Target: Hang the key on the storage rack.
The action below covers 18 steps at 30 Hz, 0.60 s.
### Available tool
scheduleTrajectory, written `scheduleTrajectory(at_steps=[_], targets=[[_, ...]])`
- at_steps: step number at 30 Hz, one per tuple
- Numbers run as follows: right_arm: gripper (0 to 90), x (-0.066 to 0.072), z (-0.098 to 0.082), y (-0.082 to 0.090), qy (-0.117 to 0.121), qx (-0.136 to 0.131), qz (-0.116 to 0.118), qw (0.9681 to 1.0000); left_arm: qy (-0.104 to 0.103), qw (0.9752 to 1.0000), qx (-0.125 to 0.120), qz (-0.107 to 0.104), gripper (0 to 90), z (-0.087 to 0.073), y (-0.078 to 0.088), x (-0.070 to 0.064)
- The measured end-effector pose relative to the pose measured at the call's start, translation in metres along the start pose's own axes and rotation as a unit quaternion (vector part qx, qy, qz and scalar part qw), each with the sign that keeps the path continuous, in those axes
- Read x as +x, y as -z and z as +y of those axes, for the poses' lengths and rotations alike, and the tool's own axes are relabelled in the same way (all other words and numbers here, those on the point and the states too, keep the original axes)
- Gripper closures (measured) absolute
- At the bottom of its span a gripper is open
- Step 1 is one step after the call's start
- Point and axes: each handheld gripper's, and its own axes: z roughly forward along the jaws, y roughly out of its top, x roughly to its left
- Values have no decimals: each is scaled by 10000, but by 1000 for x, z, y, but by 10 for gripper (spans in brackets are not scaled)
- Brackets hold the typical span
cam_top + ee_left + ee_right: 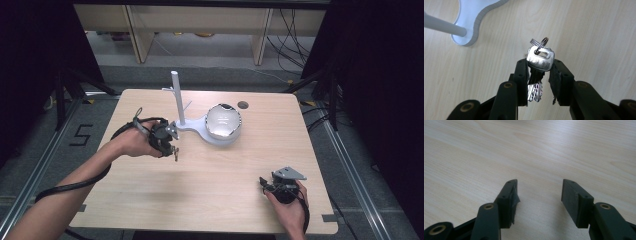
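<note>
The keys [537, 66] are pinched in the left claw [539, 71], clear of the surface [210, 185] at its left half, just beside the white stand [200, 127]. The grip is taken on the key bodies, so that the split ring [542, 44] is left free above the jaws; this is judged to suit hanging the ring on one of the small pegs seen on the upright post [176, 97]. A rounded reflective object [223, 120] is seated on the stand's wide end, to the right of the post. At the surface's right near corner, the right claw [539, 192] is held low with its jaws spread and nothing between them, apparently kept out of the working area.
</note>
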Motion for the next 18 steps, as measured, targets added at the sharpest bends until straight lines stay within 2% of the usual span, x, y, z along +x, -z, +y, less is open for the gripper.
scheduleTrajectory(at_steps=[5,6,11,13,18], targets=[[479,0,0,0,3,7,-10,10000,106,9999,-8,136,682,-6,7,13],[479,0,0,0,22,-1,-12,10000,61,9998,-7,179,682,-6,8,15],[479,0,0,0,1,3,-9,10000,230,9991,30,346,683,-10,15,28],[478,0,0,0,1,-1,-10,10000,197,9991,41,379,682,-11,15,30],[479,0,0,0,-9,-5,-1,10000,356,9985,36,421,682,-15,18,38]])
